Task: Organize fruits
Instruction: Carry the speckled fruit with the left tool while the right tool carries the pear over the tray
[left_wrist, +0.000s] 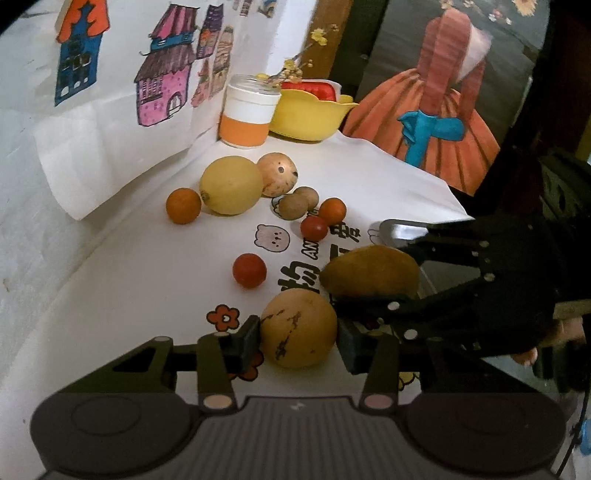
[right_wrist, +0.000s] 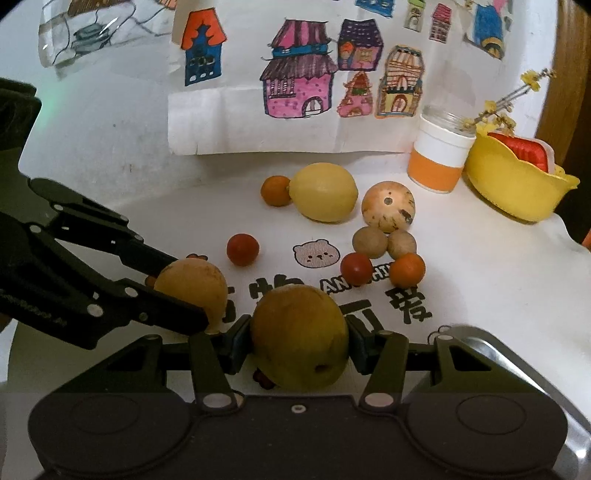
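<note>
The speckled round fruit (left_wrist: 298, 328) is sitting on the printed cloth (left_wrist: 166, 266), clamped by the left gripper (left_wrist: 298, 336); beside it the right gripper (right_wrist: 298, 341) is clasping a yellow-brown fruit (right_wrist: 299, 336). Both should be lifting straight, avoiding collision, toward the metal tray (right_wrist: 517, 354).

We count two red tomatoes (right_wrist: 242, 249), two small oranges (right_wrist: 275, 190), two brown longans (right_wrist: 369, 242), one lemon (right_wrist: 323, 192), three tan round fruits (right_wrist: 388, 206) (two are gripped), one jar (right_wrist: 439, 157), one yellow bowl (right_wrist: 509, 184).
</note>
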